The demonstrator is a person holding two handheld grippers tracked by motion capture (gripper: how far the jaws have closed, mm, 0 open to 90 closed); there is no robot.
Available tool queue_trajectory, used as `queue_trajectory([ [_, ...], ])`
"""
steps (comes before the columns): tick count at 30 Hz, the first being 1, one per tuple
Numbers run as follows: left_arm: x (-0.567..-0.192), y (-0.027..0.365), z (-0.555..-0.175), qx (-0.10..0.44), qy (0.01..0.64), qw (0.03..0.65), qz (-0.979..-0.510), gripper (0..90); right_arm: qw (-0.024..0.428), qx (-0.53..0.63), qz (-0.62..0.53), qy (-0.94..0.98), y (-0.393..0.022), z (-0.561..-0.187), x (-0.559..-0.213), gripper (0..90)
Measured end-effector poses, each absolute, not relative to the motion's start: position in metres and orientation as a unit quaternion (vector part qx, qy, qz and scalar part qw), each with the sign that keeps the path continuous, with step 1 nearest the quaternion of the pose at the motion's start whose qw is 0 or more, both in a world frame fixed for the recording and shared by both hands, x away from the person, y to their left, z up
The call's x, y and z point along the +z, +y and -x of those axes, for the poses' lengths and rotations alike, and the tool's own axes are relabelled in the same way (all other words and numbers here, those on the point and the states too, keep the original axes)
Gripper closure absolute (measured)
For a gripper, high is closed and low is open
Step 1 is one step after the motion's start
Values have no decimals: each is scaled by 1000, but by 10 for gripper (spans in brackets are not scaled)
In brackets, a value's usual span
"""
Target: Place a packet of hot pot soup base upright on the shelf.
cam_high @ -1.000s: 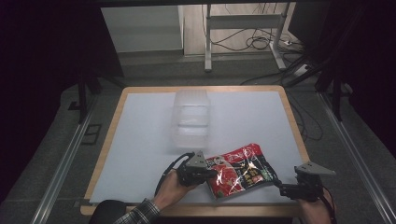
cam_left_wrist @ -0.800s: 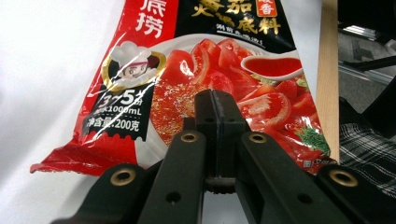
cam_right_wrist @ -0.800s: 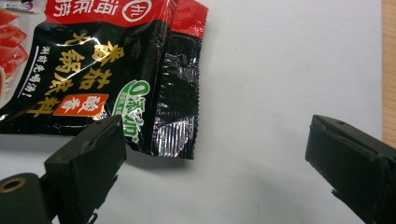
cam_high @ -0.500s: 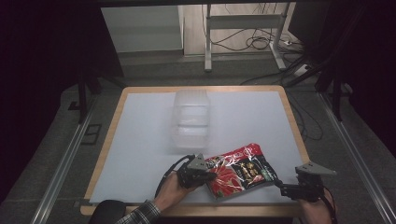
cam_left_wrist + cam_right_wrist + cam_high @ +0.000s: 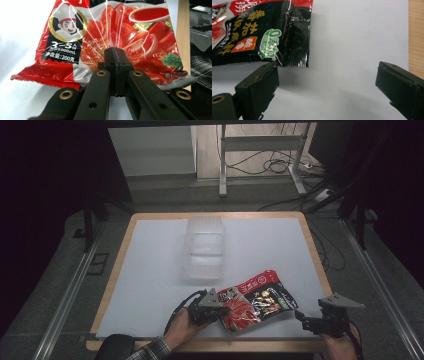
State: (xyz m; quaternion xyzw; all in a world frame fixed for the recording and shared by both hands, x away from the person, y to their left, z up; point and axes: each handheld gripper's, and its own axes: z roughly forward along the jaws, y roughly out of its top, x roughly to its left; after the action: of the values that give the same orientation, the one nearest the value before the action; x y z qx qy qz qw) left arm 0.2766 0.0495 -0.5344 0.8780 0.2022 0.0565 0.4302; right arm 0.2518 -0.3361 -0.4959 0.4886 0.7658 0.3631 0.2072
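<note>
A red and black food pouch printed with tomatoes and a cartoon chef lies flat near the table's front edge. My left gripper is at its left end, jaws shut. In the left gripper view the closed tips lie over the pouch, and nothing shows between them. My right gripper sits to the right of the pouch, low over the table and apart from it. In the right gripper view its jaws stand wide open, with the pouch's black corner just beyond the left jaw.
A clear plastic container stands in the middle of the white table top, behind the pouch. The wooden table rim frames the surface. Cables and a metal stand are on the floor beyond the far edge.
My left gripper has edged slightly to the right, farther over the pouch's left end. The pouch and my right gripper have kept still.
</note>
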Motion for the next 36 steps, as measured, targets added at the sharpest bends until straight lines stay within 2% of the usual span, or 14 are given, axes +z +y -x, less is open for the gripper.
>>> queue_trajectory([
  [19, -537, 62, -270, 47, 210, 424, -880, 900, 194, 392, -449, 779, -316, -245, -486, 1],
  [32, -538, 64, -271, 43, 208, 425, -880, 900, 155, 435, -397, 793, -281, -243, -472, 9],
  [36, -538, 64, -271, 42, 207, 424, -881, 900, 126, 456, -394, 788, -270, -244, -465, 11],
])
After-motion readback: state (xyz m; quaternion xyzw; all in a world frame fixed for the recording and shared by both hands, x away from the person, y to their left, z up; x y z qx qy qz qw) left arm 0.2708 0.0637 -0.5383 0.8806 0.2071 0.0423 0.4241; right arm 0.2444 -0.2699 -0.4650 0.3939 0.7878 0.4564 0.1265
